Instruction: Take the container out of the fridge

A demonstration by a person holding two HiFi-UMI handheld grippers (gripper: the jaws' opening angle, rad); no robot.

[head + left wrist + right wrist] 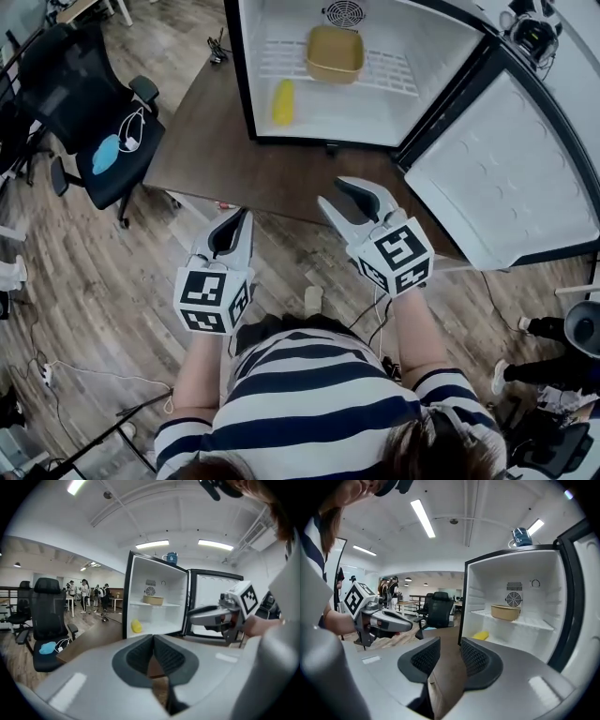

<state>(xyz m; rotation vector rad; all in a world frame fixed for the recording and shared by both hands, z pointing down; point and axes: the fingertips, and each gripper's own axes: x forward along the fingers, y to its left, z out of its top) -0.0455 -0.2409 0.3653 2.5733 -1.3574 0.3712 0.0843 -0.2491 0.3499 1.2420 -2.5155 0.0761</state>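
Approach was the step in hand: the container (pixel 335 53) sat untouched on the upper shelf of the open fridge (pixel 281 28), well ahead of me. My right gripper (pixel 331 190) had its jaws apart and empty; my left gripper (pixel 242 217) had them together on nothing. Next, I judged, I needed to reach in and straddle the container's rim.

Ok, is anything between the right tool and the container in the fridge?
Nothing visible blocks the right tool. The door stands open, the container sits alone on the shelf, and the yellow item lies below it.
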